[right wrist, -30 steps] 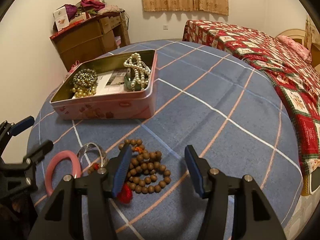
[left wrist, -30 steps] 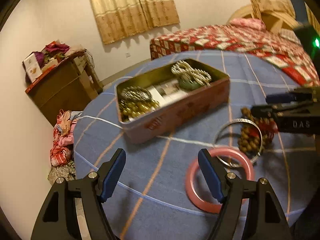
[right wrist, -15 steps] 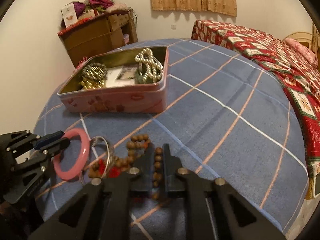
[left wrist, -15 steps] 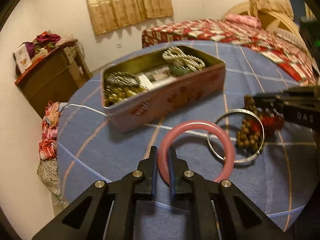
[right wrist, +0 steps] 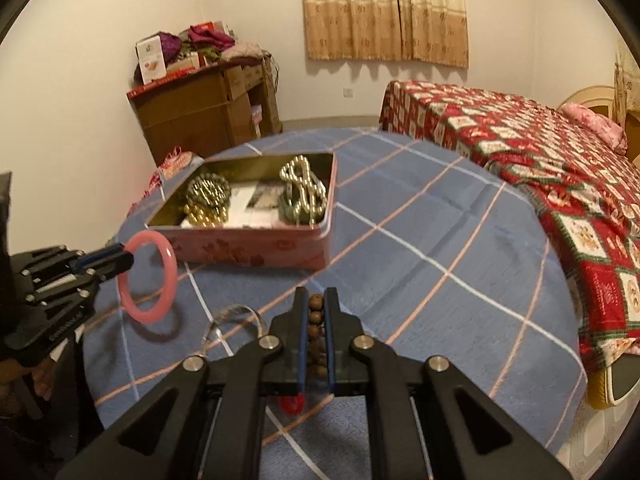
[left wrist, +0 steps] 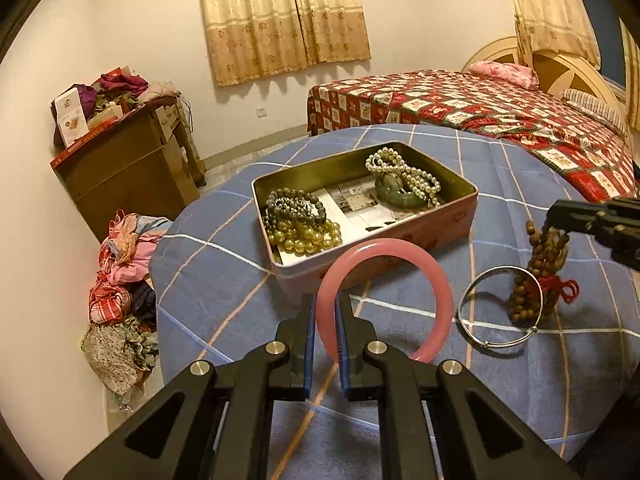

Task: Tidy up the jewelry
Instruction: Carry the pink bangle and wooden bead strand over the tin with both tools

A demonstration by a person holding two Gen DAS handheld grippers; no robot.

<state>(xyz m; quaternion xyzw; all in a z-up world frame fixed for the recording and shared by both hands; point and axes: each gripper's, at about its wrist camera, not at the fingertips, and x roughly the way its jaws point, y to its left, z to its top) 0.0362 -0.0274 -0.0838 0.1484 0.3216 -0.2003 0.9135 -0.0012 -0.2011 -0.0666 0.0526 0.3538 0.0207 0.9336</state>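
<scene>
My left gripper (left wrist: 326, 312) is shut on a pink bangle (left wrist: 400, 252) and holds it upright above the blue checked cloth (left wrist: 500, 380), just in front of the pink tin (left wrist: 440, 220). The tin holds dark and golden bead bracelets (left wrist: 300, 224) and a pearl string (left wrist: 404, 172). My right gripper (right wrist: 316, 300) is shut on a brown wooden bead strand (right wrist: 315, 316), which hangs lifted with its red tassel (left wrist: 564, 288). A silver bangle (left wrist: 496, 308) lies on the cloth under the strand. The left gripper with the bangle also shows in the right wrist view (right wrist: 124, 258).
A bed with a red patchwork cover (right wrist: 540, 152) stands to the right of the table. A brown cabinet (right wrist: 204, 112) with clutter on top stands at the wall. A heap of clothes (left wrist: 120, 280) lies on the floor at the table's left.
Both grippers shut, the left on the pink bangle, the right on the bead strand. Both have since lifted their pieces off the cloth; the strand now hangs free.
</scene>
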